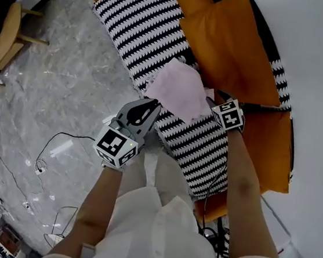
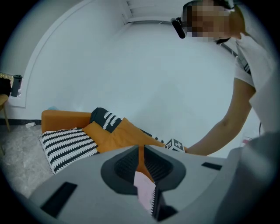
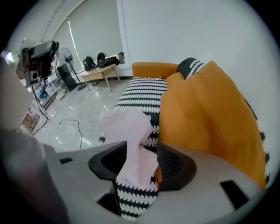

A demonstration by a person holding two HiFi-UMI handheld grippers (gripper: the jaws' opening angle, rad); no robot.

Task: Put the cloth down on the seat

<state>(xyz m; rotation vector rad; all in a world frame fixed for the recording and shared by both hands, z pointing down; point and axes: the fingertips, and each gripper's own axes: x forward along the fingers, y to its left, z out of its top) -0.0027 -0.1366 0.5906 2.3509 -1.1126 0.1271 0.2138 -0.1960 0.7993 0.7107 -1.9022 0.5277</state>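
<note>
Pink cloth (image 1: 178, 89) lies on the striped seat cushion (image 1: 139, 23), loose between your right gripper's (image 3: 141, 161) wide-open jaws. Your left gripper (image 1: 152, 105), jaws together, sits at its left edge.

Head view looks steeply down; all three views share the striped seat (image 1: 140, 25).

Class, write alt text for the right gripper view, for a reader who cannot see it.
The right gripper has its jaws apart, with a pink cloth lying between them on a black-and-white striped seat. An orange cushion fills the right side; a grey floor and a small table lie beyond on the left.
</note>
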